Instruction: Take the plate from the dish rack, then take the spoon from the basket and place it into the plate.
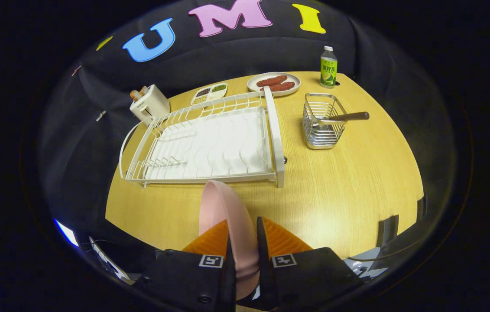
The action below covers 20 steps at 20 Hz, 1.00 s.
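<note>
Fingers of my gripper (243,242) are clamped on the pink plate (223,216), one on each face, holding it on edge so its rim rises just ahead of the tips. I see the plate held over the near part of the wooden table (348,186), clear of the white dish rack (203,143), which lies just beyond it with its wire slots bare over a white drip tray. The rack's near rail sits directly past the plate's top edge.

To the right of the rack, and apart from it, stands the wire basket (322,121). The spoon (343,117) rests in it, its dark handle sticking out over the right rim; I cannot make out the bowl end clearly through the wires. Between my fingers and the basket the tabletop is open wood.

Farther back I see a plate of sausages (274,83) touching the rack's far corner post, a divided dish (210,92) of small foods beside it, a green-labelled bottle (328,67) behind the basket, and a toaster (149,104) at the rack's far left corner.
</note>
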Motion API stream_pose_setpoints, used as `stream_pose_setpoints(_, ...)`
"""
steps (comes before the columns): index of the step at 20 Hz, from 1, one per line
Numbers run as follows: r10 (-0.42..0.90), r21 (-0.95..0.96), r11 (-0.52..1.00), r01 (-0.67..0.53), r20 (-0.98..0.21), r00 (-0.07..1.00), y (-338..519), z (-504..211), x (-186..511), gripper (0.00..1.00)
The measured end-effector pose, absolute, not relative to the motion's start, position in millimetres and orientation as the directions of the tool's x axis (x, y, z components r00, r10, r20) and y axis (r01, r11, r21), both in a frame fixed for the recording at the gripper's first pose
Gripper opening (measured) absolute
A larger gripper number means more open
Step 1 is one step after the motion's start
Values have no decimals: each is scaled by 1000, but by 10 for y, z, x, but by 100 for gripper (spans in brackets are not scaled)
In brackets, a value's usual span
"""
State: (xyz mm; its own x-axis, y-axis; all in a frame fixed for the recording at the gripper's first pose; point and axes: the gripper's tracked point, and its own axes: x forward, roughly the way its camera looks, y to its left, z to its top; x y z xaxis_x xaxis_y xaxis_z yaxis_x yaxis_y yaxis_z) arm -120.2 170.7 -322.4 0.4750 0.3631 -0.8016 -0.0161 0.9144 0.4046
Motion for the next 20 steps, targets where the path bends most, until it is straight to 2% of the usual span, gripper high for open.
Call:
stream_pose_setpoints(6,462,550,830,89,-768,443,1918,-3491,-1160,26)
stream_pose_setpoints(14,427,508,858,71,-784,452,1878,-3760,-1064,34)
stream_pose_setpoints(17,412,486,872,59,-793,448,1827,-3842,-1046,43)
stream_pose_setpoints(20,389,459,887,48,-800,456,1802,-3861,-1004,43)
